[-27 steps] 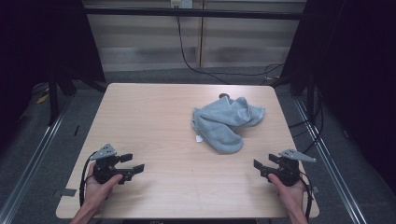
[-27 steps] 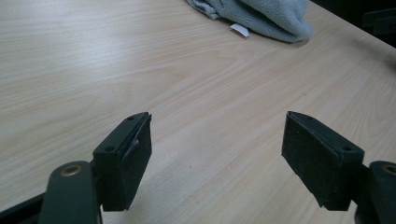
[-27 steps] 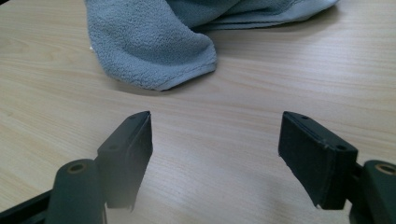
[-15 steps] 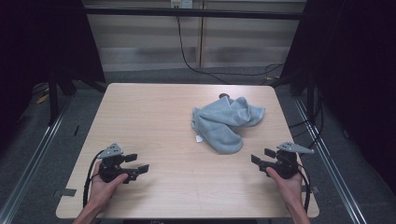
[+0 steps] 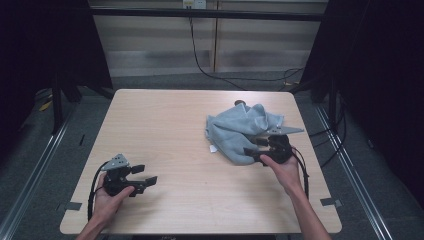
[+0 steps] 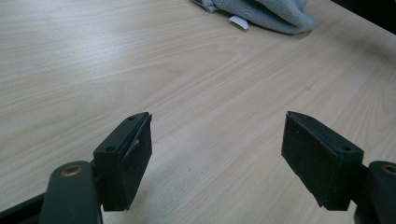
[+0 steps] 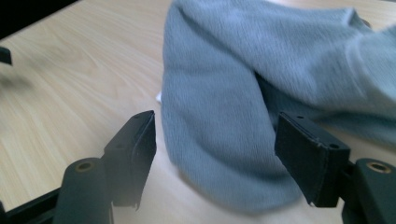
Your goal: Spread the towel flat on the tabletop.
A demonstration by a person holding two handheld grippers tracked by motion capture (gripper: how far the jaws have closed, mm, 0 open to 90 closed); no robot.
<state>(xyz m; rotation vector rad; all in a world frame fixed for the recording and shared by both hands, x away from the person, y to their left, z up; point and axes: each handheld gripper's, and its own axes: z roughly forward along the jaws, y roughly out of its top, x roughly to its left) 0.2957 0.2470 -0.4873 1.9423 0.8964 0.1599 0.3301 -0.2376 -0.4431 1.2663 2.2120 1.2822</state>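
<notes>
The right gripper [image 5: 256,146] has left its place near the table's [image 5: 165,125] near right corner and travelled away from the near edge, inward toward the grey cloth [image 5: 240,131]; it now sits against the near side of the cloth, its jaws wide apart with a fold of the fabric between them, the pads not pressing on it; the right hand [image 5: 284,170] and forearm have stretched out over the table along with it.
</notes>
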